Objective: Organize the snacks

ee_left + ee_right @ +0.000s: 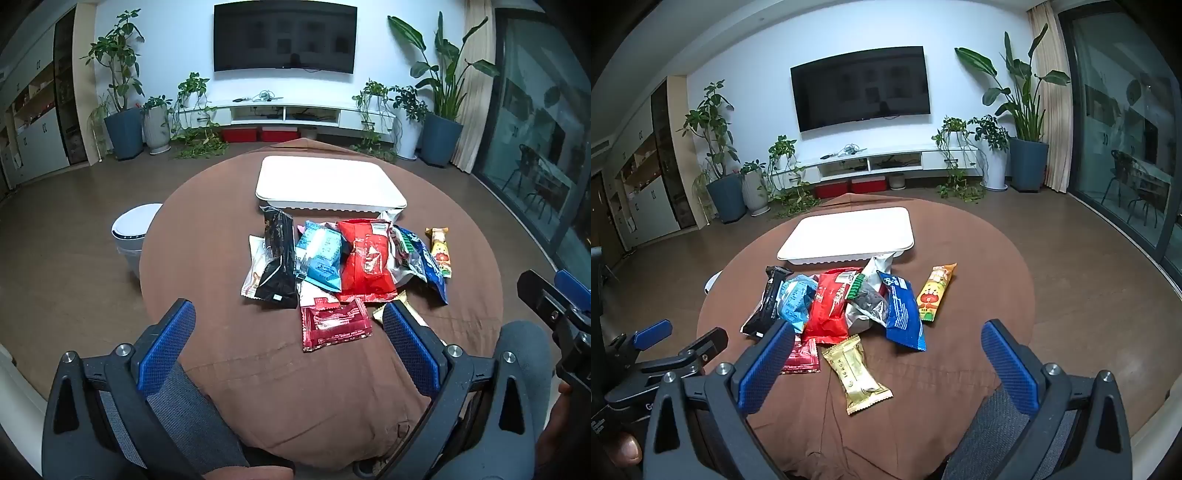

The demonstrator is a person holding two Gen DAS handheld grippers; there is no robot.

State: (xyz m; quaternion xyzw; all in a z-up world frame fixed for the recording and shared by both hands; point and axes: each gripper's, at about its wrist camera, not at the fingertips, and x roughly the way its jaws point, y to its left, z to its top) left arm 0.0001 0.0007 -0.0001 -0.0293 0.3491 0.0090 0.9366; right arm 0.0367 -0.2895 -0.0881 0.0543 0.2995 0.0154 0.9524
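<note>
Several snack packets lie heaped on a round table under a brown cloth [229, 369]: a black packet [279, 258], a light blue one [320, 254], a big red one [365, 258], a small dark red one [334, 325], a dark blue one [903, 310], a gold one [855, 373] and a yellow stick [936, 291]. Behind the heap stands a white tray [328, 182]. My left gripper [288, 328] hangs open in front of the heap, nothing between its fingers. My right gripper [888, 350] is open too, above the gold packet, not touching it.
A white round bin [135, 236] stands on the floor left of the table. Potted plants [123, 122], a low TV cabinet [295, 112] and a wall TV [284, 38] line the far wall. Glass doors [543, 147] are on the right. A person's knees sit under the table's near edge.
</note>
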